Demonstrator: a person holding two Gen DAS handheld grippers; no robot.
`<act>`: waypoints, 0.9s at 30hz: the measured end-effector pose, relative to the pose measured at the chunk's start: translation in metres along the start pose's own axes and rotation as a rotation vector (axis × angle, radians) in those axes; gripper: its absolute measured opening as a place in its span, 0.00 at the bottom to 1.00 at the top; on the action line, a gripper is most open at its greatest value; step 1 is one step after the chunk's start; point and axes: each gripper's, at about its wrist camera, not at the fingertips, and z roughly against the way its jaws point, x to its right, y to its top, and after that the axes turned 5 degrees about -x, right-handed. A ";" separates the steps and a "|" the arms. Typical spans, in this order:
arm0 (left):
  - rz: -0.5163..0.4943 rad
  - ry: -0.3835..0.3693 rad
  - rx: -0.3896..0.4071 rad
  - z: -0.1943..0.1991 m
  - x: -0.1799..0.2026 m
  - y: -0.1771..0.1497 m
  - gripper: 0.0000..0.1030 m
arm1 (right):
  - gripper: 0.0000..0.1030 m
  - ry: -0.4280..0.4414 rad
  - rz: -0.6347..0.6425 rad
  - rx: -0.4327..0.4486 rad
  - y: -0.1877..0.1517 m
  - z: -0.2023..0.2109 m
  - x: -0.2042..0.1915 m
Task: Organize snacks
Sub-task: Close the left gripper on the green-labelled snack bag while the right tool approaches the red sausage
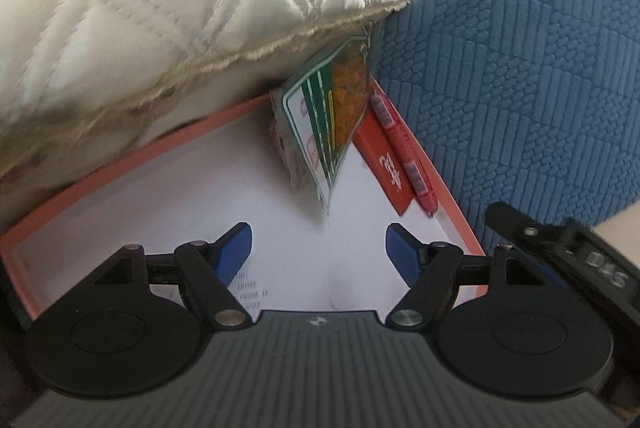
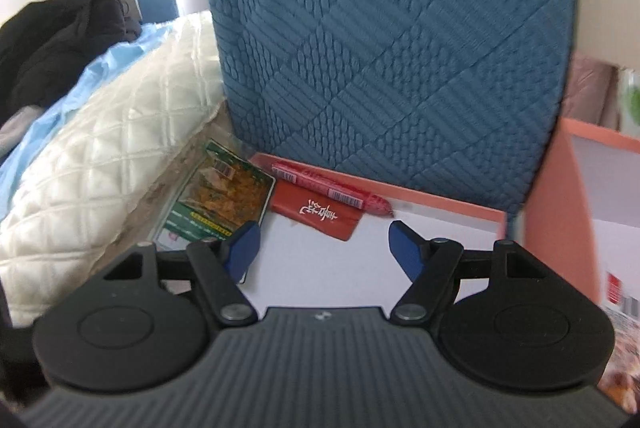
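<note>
Left gripper (image 1: 319, 252) and right gripper (image 2: 324, 248), nearest the lens, both spread and empty. Snacks sit in the tray's (image 1: 132, 155) far corner: green packet (image 1: 332, 115) at 12 o'clock, leaning on the cream pillow (image 1: 160, 7); red packet (image 1: 384, 167) and sausage (image 1: 404, 151) at 1 o'clock, along the rim by the blue cushion (image 1: 520, 67). Risk: a nudge could topple the leaning packet.

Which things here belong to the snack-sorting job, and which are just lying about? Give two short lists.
Part of the job:
green snack packet
flat red packet
red sausage stick
orange-rimmed box

Just lying about:
blue textured cushion
cream quilted pillow
light blue cloth
black garment
</note>
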 end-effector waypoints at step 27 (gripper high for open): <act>-0.146 0.089 0.106 -0.024 0.018 0.045 0.48 | 0.67 0.030 -0.023 -0.190 0.038 -0.126 0.053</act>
